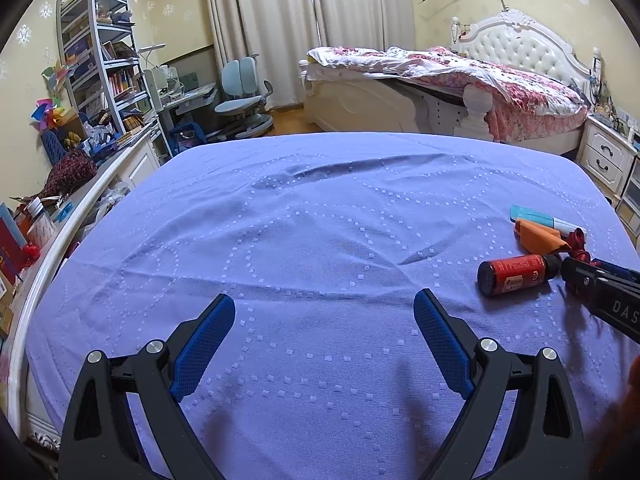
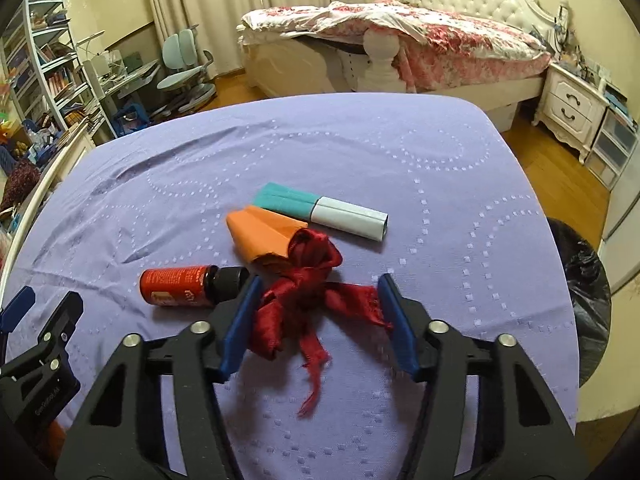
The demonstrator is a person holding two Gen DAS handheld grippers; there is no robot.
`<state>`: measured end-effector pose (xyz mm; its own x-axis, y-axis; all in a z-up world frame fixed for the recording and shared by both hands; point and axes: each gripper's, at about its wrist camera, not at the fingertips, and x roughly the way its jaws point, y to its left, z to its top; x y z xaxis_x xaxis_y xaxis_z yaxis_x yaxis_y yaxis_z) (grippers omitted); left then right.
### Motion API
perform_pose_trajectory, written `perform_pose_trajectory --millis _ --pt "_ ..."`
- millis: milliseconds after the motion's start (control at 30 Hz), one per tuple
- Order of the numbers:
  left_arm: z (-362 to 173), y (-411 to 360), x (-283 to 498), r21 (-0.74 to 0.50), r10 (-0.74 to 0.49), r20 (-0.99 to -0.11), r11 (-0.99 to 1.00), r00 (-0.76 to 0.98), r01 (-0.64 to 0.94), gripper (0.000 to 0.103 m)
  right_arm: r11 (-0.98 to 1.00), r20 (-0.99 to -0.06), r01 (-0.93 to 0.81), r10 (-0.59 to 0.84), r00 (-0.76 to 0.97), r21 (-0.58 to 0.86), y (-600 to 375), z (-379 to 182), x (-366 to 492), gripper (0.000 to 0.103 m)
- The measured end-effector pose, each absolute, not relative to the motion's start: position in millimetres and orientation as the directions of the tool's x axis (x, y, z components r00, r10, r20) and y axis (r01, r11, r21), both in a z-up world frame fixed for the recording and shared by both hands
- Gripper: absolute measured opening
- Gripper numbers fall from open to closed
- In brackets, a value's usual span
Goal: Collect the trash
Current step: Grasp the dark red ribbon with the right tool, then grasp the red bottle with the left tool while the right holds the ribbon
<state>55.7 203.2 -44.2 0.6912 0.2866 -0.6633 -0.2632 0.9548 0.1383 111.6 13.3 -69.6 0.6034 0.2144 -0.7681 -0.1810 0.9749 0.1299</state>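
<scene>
1. The right gripper [image 2: 316, 312] has its jaws part closed around the red ribbon [image 2: 308, 292], the pads not visibly pressing.
2. Best to pinch the knot, not the frayed tails.
3. The left gripper [image 1: 324, 344] gapes empty.
4. The red bottle [image 2: 180, 286] crowds the left pad; the black trash bag [image 2: 580, 296] waits beyond the bed's right edge.

A matt lilac cloth bedsheet [image 2: 400, 152], woven with small raised squares and lightly creased, is seen under everything. A frayed, glossy red satin ribbon [image 2: 308, 280] lies near a smooth orange folded paper [image 2: 260, 236], a smooth teal-and-white paper tube [image 2: 320, 210] and a glossy red-labelled bottle [image 2: 180, 284] with a matt black cap. The right gripper [image 2: 316, 320] is made of matt black plastic with shiny metal pins and rough blue textured pads [image 2: 240, 328].
</scene>
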Motion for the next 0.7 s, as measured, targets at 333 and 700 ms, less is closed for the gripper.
perform_pose_trajectory --millis 333,700 --pt "-44 167 59 0.119 0.185 -0.66 0.983 0.728 -0.141 0.09 0.975 -0.763 -0.169 0.22 0.607 0.147 -11 -70 90 0.022" --pt "-48 121 79 0.168 0.132 -0.669 0.986 0.732 -0.025 0.09 0.974 -0.758 -0.15 0.226 0.612 0.169 -42 -71 85 0.022"
